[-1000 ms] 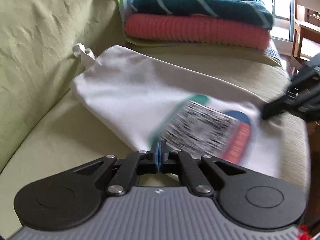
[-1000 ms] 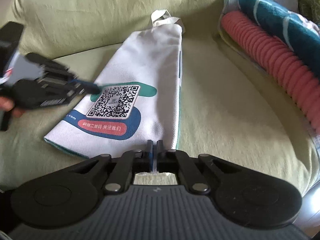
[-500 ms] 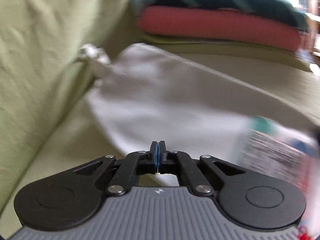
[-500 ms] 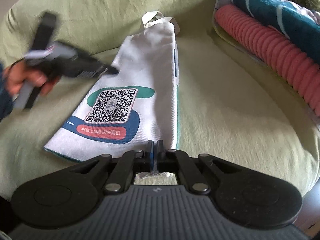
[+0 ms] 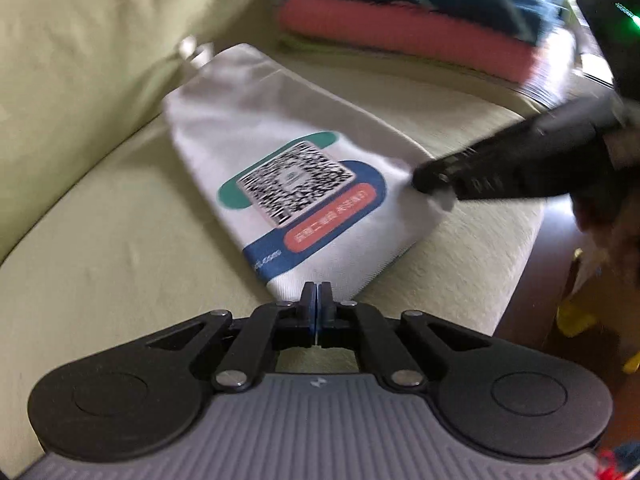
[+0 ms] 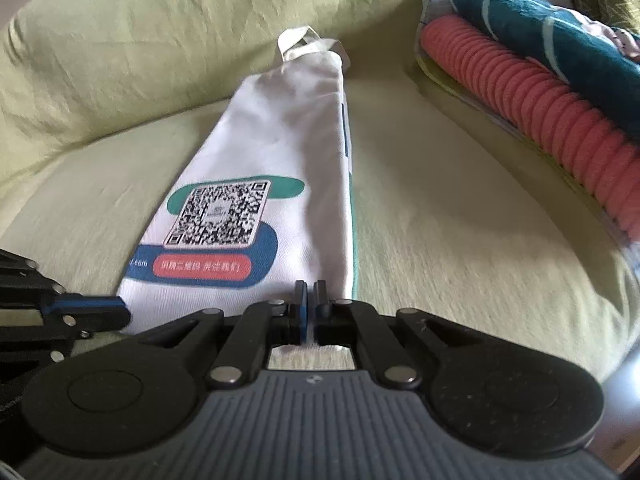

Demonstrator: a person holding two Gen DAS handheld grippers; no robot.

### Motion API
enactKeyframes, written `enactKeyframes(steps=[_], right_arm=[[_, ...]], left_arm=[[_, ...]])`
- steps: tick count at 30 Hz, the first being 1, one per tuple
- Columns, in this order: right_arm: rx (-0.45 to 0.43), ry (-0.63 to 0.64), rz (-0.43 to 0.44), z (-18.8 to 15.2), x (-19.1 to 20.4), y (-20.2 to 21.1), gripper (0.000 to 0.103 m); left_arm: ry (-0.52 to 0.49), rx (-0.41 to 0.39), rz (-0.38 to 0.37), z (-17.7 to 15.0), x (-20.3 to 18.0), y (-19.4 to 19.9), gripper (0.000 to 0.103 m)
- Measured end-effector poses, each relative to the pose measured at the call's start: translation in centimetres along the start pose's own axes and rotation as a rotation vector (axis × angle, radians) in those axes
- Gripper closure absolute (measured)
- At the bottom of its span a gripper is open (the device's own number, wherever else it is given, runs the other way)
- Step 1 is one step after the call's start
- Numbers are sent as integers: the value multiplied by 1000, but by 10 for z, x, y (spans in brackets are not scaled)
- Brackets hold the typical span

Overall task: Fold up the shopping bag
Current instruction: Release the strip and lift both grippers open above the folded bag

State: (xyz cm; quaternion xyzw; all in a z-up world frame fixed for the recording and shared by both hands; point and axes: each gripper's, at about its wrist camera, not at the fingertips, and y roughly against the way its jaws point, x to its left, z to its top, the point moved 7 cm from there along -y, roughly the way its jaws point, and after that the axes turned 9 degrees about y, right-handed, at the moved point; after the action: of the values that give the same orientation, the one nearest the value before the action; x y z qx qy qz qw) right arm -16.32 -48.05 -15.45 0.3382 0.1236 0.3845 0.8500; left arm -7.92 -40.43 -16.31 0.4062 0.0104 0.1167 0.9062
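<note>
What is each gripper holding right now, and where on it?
Both are shut on the shopping bag at its bottom edge: right gripper near one corner, left gripper near the other.

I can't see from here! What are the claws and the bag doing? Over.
Left claw shut at near edge of white cloth shopping bag with QR print. Right claw shut on its corner. Bag flat on green sofa. Nothing blocking.

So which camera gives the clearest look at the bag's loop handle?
The right wrist view: the handle shows as a sharp white loop against the sofa back. In the left wrist view it is small and blurred.
</note>
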Motion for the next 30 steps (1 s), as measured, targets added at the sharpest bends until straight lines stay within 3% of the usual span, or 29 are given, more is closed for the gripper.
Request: enactKeyframes(steps=[1,2,3,4,9,15,20,24,30], right_arm=[[-16,-12,-8,0,1,12,85],[-47,-26,-26,-2,2,27,62],[-77,-38,-46,-6,3,41,59],[-98,-52,-50,-11,3,55,60],[-113,-189,-29,-37,1,99,60],[-183,-163,-35,-26,6,142,52],[-240,-133,-34,-14,10,168,45],[-269,-129,-36,-8,13,178,41],[-245,-121,-5,-7,19,177,36]], left_arm=[[19,5,15,1,1,9,74],[35,0,30,1,3,19,65],[54,-13,48,0,6,31,50],[72,-28,64,-2,7,45,42],[168,-55,99,-11,12,98,41],[246,-108,133,-13,14,148,33],[252,-190,157,-5,5,182,25],[242,-225,172,-3,-1,198,24],[237,-226,193,1,-3,197,23]])
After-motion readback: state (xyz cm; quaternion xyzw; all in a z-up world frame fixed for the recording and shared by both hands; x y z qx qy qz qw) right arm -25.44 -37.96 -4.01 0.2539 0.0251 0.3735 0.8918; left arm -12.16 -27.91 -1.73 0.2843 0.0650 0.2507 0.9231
